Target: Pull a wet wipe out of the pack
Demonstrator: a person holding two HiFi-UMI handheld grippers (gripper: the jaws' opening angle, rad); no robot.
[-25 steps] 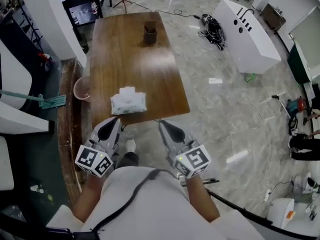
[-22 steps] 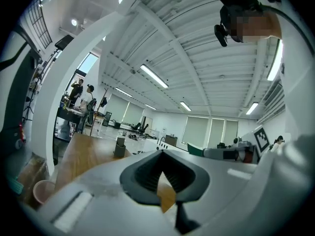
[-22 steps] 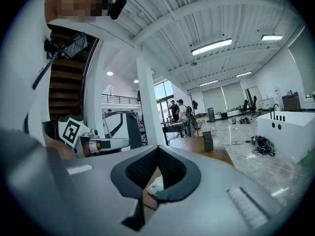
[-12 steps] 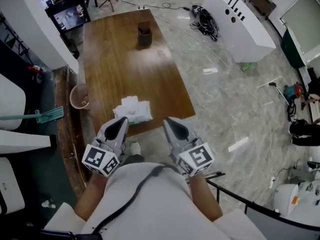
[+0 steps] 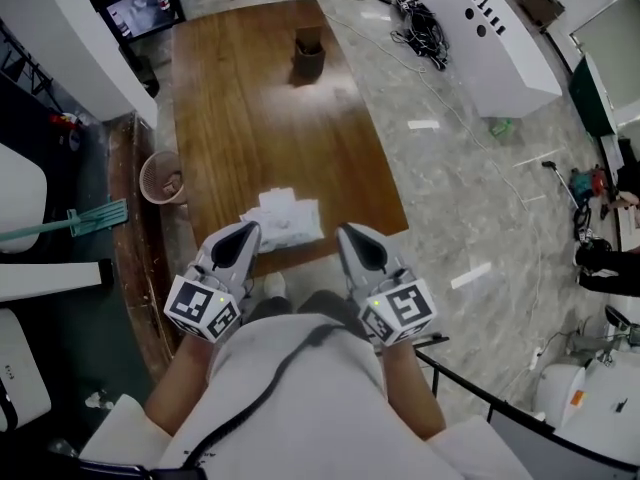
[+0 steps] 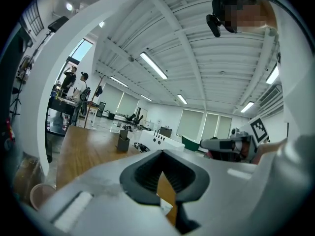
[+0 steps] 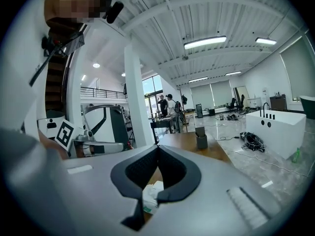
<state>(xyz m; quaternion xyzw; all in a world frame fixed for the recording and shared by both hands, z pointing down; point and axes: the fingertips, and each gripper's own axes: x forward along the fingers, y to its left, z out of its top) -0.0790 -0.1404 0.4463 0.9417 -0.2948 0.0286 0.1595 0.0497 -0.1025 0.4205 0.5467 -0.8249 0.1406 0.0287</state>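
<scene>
The white wet wipe pack (image 5: 288, 220) lies on the brown wooden table (image 5: 250, 118), close to its near edge, with a wipe crumpled up on top. My left gripper (image 5: 247, 230) is just short of the pack's left side, jaws shut and empty. My right gripper (image 5: 347, 233) is off the pack's right side, near the table's corner, also shut and empty. In the right gripper view the pack (image 7: 152, 193) shows low, through the gap behind the closed jaw tips. In the left gripper view the left gripper (image 6: 161, 151) points level along the tabletop.
A dark pen holder (image 5: 308, 56) stands at the table's far end. A pink waste basket (image 5: 160, 176) sits on the floor left of the table. A white counter (image 5: 490, 38) and a cable tangle (image 5: 420, 33) lie to the right. People stand far off.
Both grippers have come forward to the table's near edge and now flank the wipe pack. Their jaws stayed shut.
</scene>
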